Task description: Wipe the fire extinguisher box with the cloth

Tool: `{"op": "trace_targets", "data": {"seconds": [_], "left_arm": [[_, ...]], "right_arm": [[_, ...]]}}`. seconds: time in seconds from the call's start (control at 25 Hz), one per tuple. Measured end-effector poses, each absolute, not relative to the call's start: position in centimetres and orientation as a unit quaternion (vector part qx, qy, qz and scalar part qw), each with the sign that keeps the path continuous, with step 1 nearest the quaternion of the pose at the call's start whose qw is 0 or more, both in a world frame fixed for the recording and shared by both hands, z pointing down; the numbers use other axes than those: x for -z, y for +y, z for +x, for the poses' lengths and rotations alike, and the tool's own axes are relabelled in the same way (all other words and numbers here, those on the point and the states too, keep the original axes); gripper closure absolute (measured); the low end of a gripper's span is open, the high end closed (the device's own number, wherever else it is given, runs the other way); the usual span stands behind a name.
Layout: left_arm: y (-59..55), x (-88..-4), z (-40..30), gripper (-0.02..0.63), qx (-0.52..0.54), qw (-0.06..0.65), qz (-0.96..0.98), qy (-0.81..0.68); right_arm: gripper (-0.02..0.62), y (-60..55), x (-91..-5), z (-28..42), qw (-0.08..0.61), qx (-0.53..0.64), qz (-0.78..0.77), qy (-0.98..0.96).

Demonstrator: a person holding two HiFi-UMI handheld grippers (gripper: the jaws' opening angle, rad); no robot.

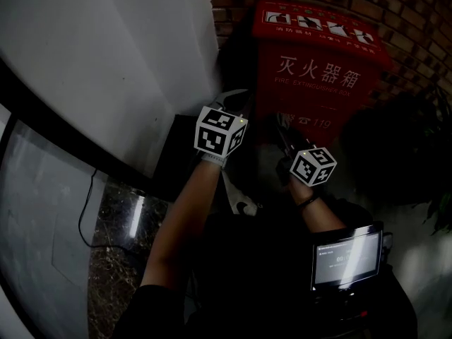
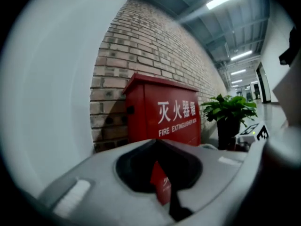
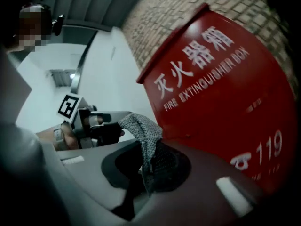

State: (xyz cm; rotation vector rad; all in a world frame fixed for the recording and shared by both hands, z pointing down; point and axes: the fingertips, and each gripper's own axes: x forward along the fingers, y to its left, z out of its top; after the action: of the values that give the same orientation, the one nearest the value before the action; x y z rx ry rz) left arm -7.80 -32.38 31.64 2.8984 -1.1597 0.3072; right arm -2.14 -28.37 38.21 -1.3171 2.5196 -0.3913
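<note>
A brick wall (image 1: 395, 6) fills the upper right of the head view, and a white wall (image 1: 106, 62) fills the upper left. The fingers of the right gripper (image 3: 149, 160) are clamped on a grey knitted cloth (image 3: 138, 126), which sticks up close to the red fire extinguisher box (image 1: 318, 69). The box stands at upper centre against the bricks. The fingers of the left gripper (image 2: 157, 147) are closed on nothing and point toward the box front. A potted plant (image 2: 229, 111) stands to the right of the box.

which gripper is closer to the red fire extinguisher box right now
Right. The right gripper, shut on the cloth, hangs close before the fire extinguisher box, at its lower face; the left gripper is off to its left, farther back, beside the white wall.
</note>
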Motion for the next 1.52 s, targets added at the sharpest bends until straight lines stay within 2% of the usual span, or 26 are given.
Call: {"op": "trace_targets", "data": {"seconds": [0.32,0.48,0.68,1.0,1.2,1.52], "left_arm": [[-30.6,-24.7,-3.3,0.603,-0.077,-0.02,0.935,-0.345],[-30.2,-21.4,-2.7,0.603,-0.069,-0.037,0.933,-0.352],[-30.7,-16.3,-3.4,0.603,-0.061,-0.078,0.924,-0.37],[-33.3,-11.3,-4.8,0.603,-0.076,-0.105,0.91,-0.394],[-35.1,-10.4,-4.6,0.603,-0.12,-0.141,0.896,-0.403],[-39.0,-11.3,-6.6,0.603,-0.115,-0.114,0.896,-0.414]], "right_arm": [[0.569,-28.0,-28.4,0.2,0.011,-0.042,-0.426,0.904],[0.569,-28.0,-23.3,0.6,-0.084,-0.159,-0.42,0.89],[0.569,-28.5,-15.4,0.8,-0.158,-0.287,-0.41,0.851],[0.569,-34.4,-9.9,0.2,-0.307,-0.35,-0.379,0.8],[0.571,-39.1,-10.1,-1.1,-0.38,-0.324,-0.343,0.795],[0.571,-47.6,-12.6,-2.5,-0.501,-0.342,-0.308,0.733]]}}
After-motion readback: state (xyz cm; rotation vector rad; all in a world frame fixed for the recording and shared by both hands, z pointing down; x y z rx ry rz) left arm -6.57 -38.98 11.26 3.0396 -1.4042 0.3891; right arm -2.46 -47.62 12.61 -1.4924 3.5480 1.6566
